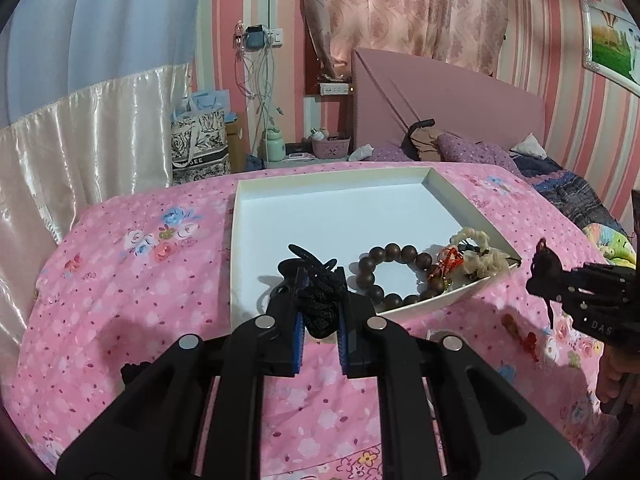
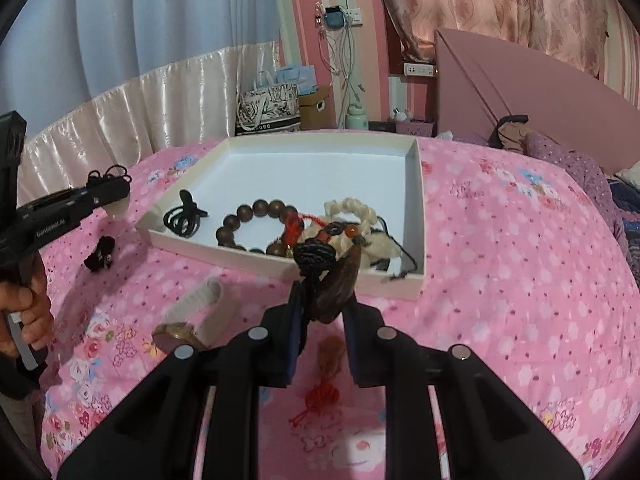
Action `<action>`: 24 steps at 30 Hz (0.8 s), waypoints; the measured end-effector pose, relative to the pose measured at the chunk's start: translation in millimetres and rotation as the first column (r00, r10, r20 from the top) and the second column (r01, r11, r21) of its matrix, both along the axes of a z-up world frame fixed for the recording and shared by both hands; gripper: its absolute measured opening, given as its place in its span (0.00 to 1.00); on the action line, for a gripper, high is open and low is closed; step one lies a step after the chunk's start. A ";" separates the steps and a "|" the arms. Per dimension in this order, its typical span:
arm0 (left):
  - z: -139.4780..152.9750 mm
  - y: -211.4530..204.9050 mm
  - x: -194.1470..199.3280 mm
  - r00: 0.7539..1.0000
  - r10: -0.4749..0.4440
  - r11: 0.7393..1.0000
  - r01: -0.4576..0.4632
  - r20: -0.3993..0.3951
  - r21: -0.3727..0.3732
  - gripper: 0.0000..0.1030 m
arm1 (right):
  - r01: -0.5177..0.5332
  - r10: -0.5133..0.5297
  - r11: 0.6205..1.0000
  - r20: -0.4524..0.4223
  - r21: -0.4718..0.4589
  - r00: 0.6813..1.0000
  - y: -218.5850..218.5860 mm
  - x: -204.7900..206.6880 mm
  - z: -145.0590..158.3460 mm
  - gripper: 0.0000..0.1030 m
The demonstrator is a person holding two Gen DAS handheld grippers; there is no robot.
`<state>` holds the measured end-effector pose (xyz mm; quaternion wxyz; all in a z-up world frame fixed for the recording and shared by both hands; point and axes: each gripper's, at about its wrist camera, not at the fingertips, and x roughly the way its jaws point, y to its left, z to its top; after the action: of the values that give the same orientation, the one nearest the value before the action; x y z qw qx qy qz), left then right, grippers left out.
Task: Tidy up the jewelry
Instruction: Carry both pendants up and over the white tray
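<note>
Bedroom with pink striped wallpaper (image 1: pixel 580 92), pink floral bedspread (image 1: pixel 132 280), mauve headboard (image 1: pixel 460 104), patterned pink curtains (image 1: pixel 420 8), and satin drapes (image 1: pixel 80 140).

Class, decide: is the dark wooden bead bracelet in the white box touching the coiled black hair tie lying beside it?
Apart. The right wrist view shows bare white floor between the dark wooden bead bracelet and the coiled black hair tie in the white box.

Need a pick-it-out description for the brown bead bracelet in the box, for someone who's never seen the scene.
Find the shallow white box lying on the pink floral bedspread. Inside, toward its near edge, the brown bead bracelet lies flat between a black hair tie and a cream bead bracelet. It is the only ring of large, round, dark brown beads; a red knotted cord touches one side.
</note>
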<state>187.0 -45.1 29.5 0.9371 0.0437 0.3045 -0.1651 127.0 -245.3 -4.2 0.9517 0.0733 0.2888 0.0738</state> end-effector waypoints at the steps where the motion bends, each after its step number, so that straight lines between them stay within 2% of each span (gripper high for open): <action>1: -1.1 0.2 -1.0 1.000 -0.001 1.000 0.001 -0.002 -0.005 0.10 | 0.000 0.000 1.000 0.004 -0.001 1.000 1.0 -0.4 1.1 0.18; 8: -6.9 0.7 8.8 1.000 0.009 1.000 -0.009 -0.011 0.001 0.10 | 0.010 -0.010 1.000 0.016 -0.010 1.000 -1.5 17.4 15.4 0.18; 12: -8.2 3.9 3.8 1.000 0.006 1.000 -0.006 -0.009 -0.001 0.10 | 0.000 0.000 1.000 0.025 -0.011 1.000 1.6 13.9 18.6 0.18; 17: -13.2 14.6 -11.7 0.999 0.018 1.000 -0.018 -0.028 -0.002 0.10 | -0.008 0.007 1.000 -0.061 -0.024 0.998 4.1 -6.9 -9.8 0.18; 21: -17.2 21.1 -28.0 1.000 0.017 1.000 -0.016 -0.026 0.007 0.10 | -0.007 -0.004 0.997 -0.146 -0.074 0.989 7.8 -14.8 -40.6 0.19; 23: -20.8 22.6 -33.6 0.999 0.016 1.000 -0.016 -0.031 0.003 0.10 | -0.001 -0.013 0.997 -0.171 -0.083 0.985 8.3 -13.6 -48.4 0.22; 24: -22.9 23.3 -35.3 0.999 0.017 1.000 -0.017 -0.036 0.001 0.10 | -0.001 -0.017 0.995 -0.176 -0.104 0.984 11.0 -13.7 -50.0 0.29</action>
<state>151.7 -21.7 6.5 0.9327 0.0386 0.3219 -0.1579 113.3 -234.3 -54.2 0.9253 0.0310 0.3750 0.0481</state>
